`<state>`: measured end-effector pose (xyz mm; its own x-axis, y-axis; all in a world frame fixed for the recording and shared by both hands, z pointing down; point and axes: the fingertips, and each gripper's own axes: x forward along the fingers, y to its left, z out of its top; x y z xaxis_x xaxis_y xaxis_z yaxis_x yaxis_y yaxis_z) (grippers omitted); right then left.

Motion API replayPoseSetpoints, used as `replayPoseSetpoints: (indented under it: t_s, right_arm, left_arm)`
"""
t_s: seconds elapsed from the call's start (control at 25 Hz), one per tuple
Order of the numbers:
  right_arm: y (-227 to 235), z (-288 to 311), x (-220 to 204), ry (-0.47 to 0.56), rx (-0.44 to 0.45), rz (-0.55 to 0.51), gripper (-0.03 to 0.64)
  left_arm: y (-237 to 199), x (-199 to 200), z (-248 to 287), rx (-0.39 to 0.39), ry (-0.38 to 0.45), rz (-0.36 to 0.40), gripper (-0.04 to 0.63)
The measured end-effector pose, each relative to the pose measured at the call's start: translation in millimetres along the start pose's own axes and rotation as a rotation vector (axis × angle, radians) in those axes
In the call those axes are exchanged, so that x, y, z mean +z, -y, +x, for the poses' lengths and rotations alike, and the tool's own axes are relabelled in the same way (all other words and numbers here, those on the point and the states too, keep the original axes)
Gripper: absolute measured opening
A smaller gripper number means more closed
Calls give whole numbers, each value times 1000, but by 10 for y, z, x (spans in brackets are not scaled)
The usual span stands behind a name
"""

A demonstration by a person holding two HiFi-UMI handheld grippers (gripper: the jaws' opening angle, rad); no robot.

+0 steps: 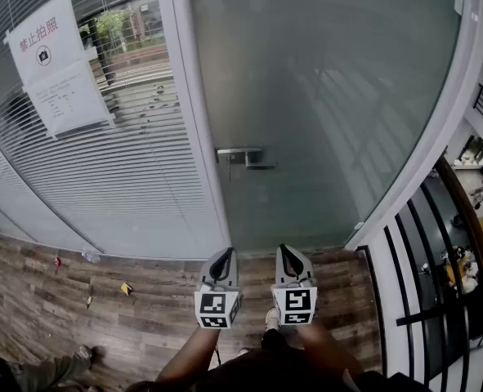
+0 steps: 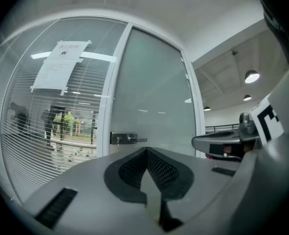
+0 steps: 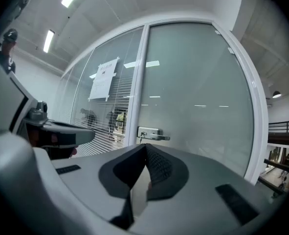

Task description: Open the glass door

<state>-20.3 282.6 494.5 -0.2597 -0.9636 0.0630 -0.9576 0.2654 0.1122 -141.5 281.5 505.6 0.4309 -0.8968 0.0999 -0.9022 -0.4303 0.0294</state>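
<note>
left tongs (image 1: 224, 256), right tongs (image 1: 284, 252) closed before door (image 1: 331, 96)

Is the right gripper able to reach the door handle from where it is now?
Probably yes: nothing stands between the right gripper and the door handle. They are apart, and its jaws are shut, so it must open first.
</note>
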Motion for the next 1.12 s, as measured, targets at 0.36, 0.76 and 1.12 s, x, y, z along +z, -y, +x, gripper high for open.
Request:
replayPoseSetpoints:
  t_s: [0.36,0.76,1.12]
  right_arm:
    - [368,822,32,1,65,7,14]
    - [754,1541,-87,-19,118,37,14]
    - [946,1942,-129,-47,183,104,14]
  left_arm:
    - [-189,71,867,46,19,-4,2]
    - [-390,182,1607,93,-12,6,2]
    - [-568,168,2004,142,-32,0,2]
